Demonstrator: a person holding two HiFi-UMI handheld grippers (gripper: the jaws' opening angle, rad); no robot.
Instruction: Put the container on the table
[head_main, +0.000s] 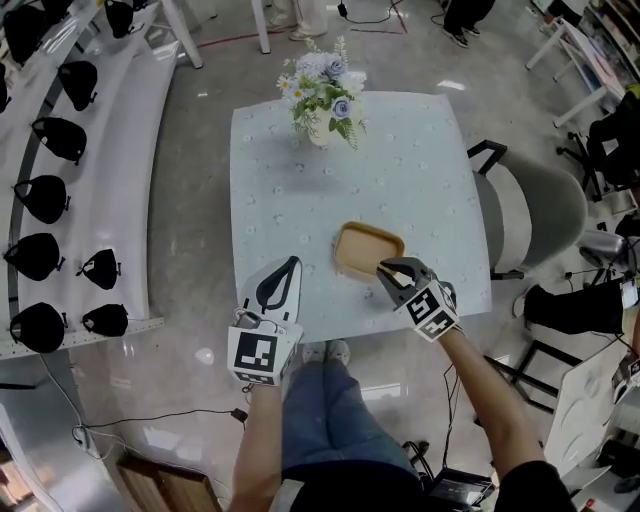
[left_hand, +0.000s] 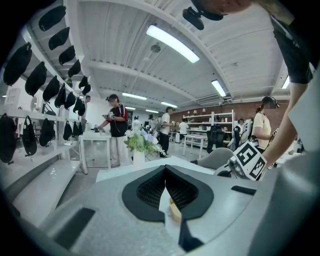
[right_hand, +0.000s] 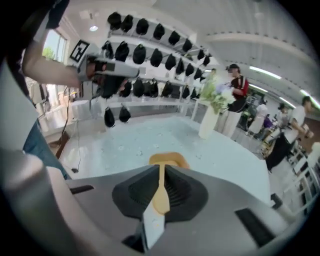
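The container (head_main: 366, 249) is a shallow tan tray with rounded corners, lying over the near right part of the table (head_main: 400, 170). My right gripper (head_main: 386, 268) is shut on its near rim. In the right gripper view that rim (right_hand: 161, 192) is pinched between the jaws and the tray (right_hand: 169, 160) stretches ahead over the cloth. Whether its base touches the table I cannot tell. My left gripper (head_main: 290, 263) is shut on nothing at the table's front edge, left of the tray. In the left gripper view, a sliver of the tray (left_hand: 174, 210) shows past the closed jaws.
A white vase of flowers (head_main: 324, 95) stands at the table's far side. A grey chair (head_main: 535, 215) is at the table's right. A white shelf with several black caps (head_main: 60, 140) runs along the left. People stand at tables far off.
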